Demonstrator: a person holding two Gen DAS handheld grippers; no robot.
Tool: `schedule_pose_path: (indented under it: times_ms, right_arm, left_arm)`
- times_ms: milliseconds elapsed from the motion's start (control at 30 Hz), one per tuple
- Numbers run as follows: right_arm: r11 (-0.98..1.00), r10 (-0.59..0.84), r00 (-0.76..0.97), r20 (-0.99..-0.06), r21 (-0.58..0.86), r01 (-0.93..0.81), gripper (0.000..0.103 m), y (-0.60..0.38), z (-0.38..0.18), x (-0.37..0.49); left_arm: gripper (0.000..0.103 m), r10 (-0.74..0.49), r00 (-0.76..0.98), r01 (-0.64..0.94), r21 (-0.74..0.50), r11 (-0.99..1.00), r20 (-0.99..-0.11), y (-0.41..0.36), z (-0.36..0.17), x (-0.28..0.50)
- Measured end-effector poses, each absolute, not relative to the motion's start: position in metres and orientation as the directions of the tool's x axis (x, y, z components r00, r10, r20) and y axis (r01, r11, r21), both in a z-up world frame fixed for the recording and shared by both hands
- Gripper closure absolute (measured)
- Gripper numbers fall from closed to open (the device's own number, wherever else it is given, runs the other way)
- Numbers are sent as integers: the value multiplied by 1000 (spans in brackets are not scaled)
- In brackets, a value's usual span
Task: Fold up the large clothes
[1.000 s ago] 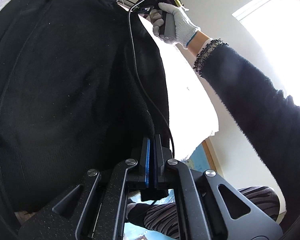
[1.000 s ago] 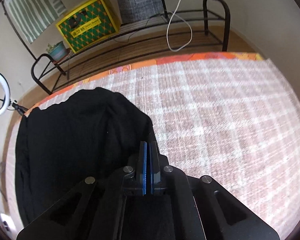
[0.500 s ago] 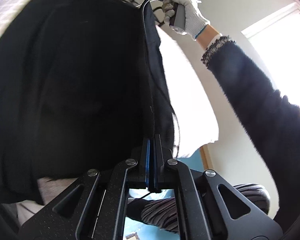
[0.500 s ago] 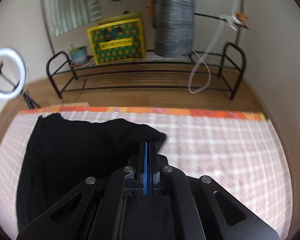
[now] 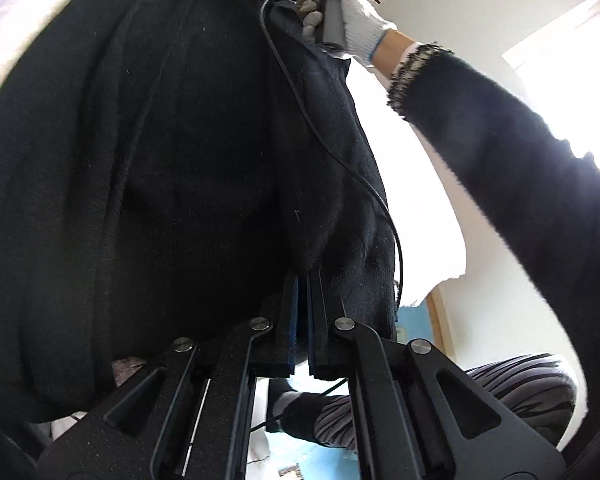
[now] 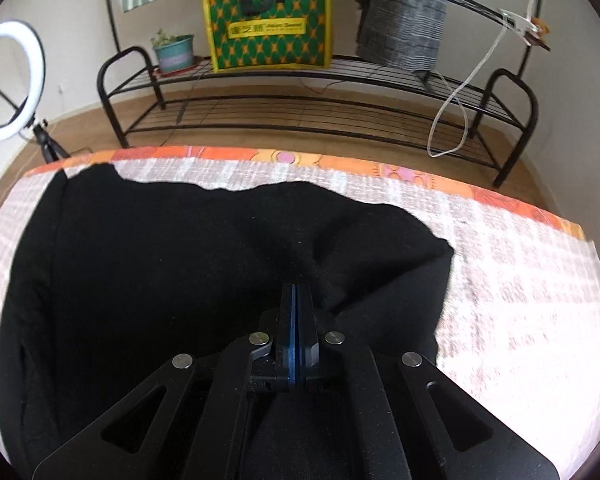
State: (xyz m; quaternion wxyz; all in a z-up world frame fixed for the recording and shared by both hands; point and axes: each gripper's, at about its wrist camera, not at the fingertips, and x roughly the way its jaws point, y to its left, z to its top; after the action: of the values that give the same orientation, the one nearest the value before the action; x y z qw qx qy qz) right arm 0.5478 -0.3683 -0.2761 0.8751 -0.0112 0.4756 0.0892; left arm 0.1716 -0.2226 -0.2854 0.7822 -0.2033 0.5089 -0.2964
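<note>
Sweater is plain black knit, kinda fuzzy, with little lint specks and a ribbed seam running down it. Most of it is spread over the pink-and-white checked blanket, far edge wavy near the orange border. My right gripper is clamped tight on a bunched-up fold of it, fabric puckering right at the tips. My left gripper is pinching another edge, blue pads nearly together with cloth between them. From the left cam the sweater hangs as a big dark sheet, and my gloved right hand is up top
</note>
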Motion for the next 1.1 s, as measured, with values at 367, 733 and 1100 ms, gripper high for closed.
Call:
schedule_pose_path:
  times_ms: [367, 733, 1100]
  right_arm:
    - [967, 248, 675, -695, 217, -133, 87, -438, -143, 439]
    - [940, 294, 746, -597, 323, -112, 80, -524, -69, 266]
    - [899, 280, 745, -605, 437, 18, 58, -586, -110, 180]
  left_arm:
    - [101, -626, 398, 303, -549, 779, -670, -202, -254, 142]
    - [57, -643, 367, 479, -456, 750, -672, -268, -236, 104]
    - [56, -473, 362, 587, -198, 785, -803, -351, -265, 106]
